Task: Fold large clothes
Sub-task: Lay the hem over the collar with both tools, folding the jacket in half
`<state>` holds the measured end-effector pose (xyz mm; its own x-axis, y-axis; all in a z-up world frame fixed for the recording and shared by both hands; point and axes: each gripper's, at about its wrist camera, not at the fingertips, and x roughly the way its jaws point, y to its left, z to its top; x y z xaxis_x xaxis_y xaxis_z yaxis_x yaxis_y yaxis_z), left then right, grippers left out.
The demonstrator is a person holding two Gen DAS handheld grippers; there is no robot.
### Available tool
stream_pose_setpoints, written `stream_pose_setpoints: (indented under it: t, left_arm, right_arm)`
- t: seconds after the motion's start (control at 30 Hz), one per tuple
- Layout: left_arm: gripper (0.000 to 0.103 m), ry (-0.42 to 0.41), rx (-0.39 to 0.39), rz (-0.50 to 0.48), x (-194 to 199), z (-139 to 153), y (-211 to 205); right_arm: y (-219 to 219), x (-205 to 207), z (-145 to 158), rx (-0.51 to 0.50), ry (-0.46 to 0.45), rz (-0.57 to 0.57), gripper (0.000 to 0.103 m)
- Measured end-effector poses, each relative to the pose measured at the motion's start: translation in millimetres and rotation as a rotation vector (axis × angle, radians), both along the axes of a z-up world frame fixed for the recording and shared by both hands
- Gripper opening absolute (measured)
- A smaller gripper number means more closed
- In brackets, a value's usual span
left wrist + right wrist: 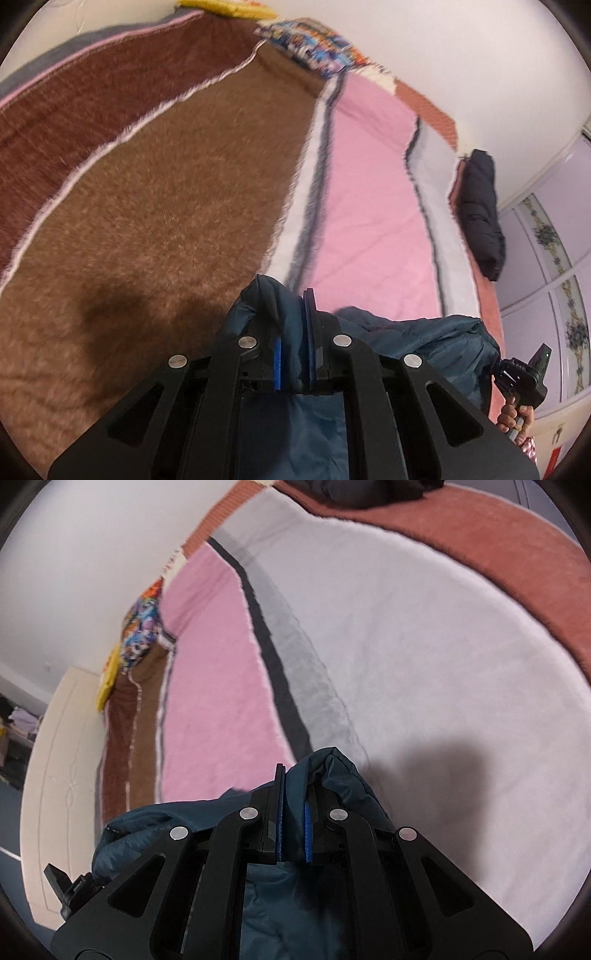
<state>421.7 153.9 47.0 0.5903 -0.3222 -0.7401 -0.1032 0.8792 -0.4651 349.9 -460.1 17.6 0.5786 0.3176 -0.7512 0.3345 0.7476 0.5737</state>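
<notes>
Both grippers are clamped on the dark teal garment [291, 332] — the left gripper [295, 354] has its blue pads pinched on a bunched corner of it, and the right gripper [291, 830] is squeezed onto another corner the same way, fabric bulging up past the fingertips. The garment hangs slung between the two, over the striped blanket [166, 177] spread on the bed, and this looks like a carry-and-lay-down move. To do it well, I'd say keep both corners level and the cloth taut between them, lower together, and let the edge land straight along a blanket stripe so the fold starts square. Letting go early could drop a crumpled heap. The left wrist view gives the brown and maroon bands, a black padded jacket [480, 210] at the far edge, a patterned wardrobe door [546, 251], and the person's hand [513, 417] gripping the other tool's handle. The right wrist view instead shows the broad white band [424, 664] — and a cream cabinet [62, 775] off to the side.
</notes>
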Motion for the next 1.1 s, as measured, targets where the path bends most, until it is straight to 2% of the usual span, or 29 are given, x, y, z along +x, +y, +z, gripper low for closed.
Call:
stream_pose_setpoints:
  t: [0.23, 0.37, 0.47, 0.53, 0.57, 0.63, 0.67, 0.7, 0.77, 0.8, 0.87, 0.9, 0.93, 0.97, 1.0, 1.03, 1.1]
  left_arm:
    - [0.014, 0.106, 0.033, 0.040, 24.2, -56.5, -7.8]
    - [0.016, 0.158, -0.002, 0.067, 24.1, -66.7, -7.1]
    - [0.026, 0.148, -0.070, 0.082, 21.5, -55.8, 0.6]
    - [0.039, 0.116, -0.177, 0.092, 17.2, -41.4, 13.4]
    - [0.041, 0.105, -0.227, 0.103, 15.4, -35.7, 19.9]
    - [0.051, 0.097, -0.300, 0.141, 10.5, -28.5, 29.3]
    - [0.054, 0.087, -0.307, 0.171, 7.4, -24.5, 33.2]
    - [0.060, 0.064, -0.297, 0.198, 3.4, -18.8, 37.7]
    - [0.062, 0.005, -0.269, 0.236, -3.4, -6.3, 41.0]
    - [0.062, -0.007, -0.250, 0.244, -5.7, -1.1, 42.1]
    - [0.062, -0.045, -0.182, 0.224, -9.9, 12.3, 36.4]
    - [0.061, -0.076, -0.113, 0.186, -13.7, 21.6, 26.6]
    - [0.055, -0.103, -0.034, 0.151, -14.3, 29.4, 15.5]
    - [0.053, -0.142, 0.077, 0.100, -19.9, 36.4, -2.5]
    - [0.050, -0.159, 0.142, 0.063, -24.2, 38.0, -13.1]
    - [0.046, -0.171, 0.208, 0.025, -26.9, 36.7, -24.3]
    - [0.040, -0.145, 0.269, -0.039, -23.0, 22.0, -45.6]
  right_arm:
    - [9.6, 21.8, -48.5, -0.068, 0.090, 0.025, 0.009]
    - [4.6, 23.7, -55.5, -0.006, 0.139, 0.012, 0.014]
    - [-6.9, 19.3, -43.6, 0.086, 0.125, -0.006, 0.026]
    - [-18.5, 16.8, -35.2, 0.180, 0.098, -0.013, 0.047]
    - [-25.9, 15.2, -30.9, 0.231, 0.083, -0.027, 0.052]
    - [-40.7, 7.9, -20.2, 0.277, 0.041, -0.081, 0.068]
    - [-46.4, 4.9, -15.4, 0.282, 0.022, -0.100, 0.069]
    - [-52.1, 1.3, -10.6, 0.295, 0.003, -0.115, 0.069]
    - [-58.4, -7.3, -0.7, 0.299, -0.024, -0.141, 0.069]
    - [-56.7, -12.7, 7.2, 0.261, -0.040, -0.132, 0.069]
    - [-40.7, -21.3, 27.8, 0.097, -0.079, -0.059, 0.068]
    - [-29.3, -21.6, 35.7, 0.012, -0.088, -0.029, 0.059]
    - [-11.5, -24.6, 43.8, -0.130, -0.099, 0.029, 0.047]
    - [3.4, -21.8, 47.4, -0.206, -0.103, 0.069, 0.041]
    - [18.5, -21.4, 45.9, -0.277, -0.101, 0.115, 0.025]
    - [27.7, -20.9, 41.5, -0.306, -0.095, 0.139, 0.013]
    - [45.0, -17.3, 21.6, -0.323, -0.050, 0.183, 0.009]
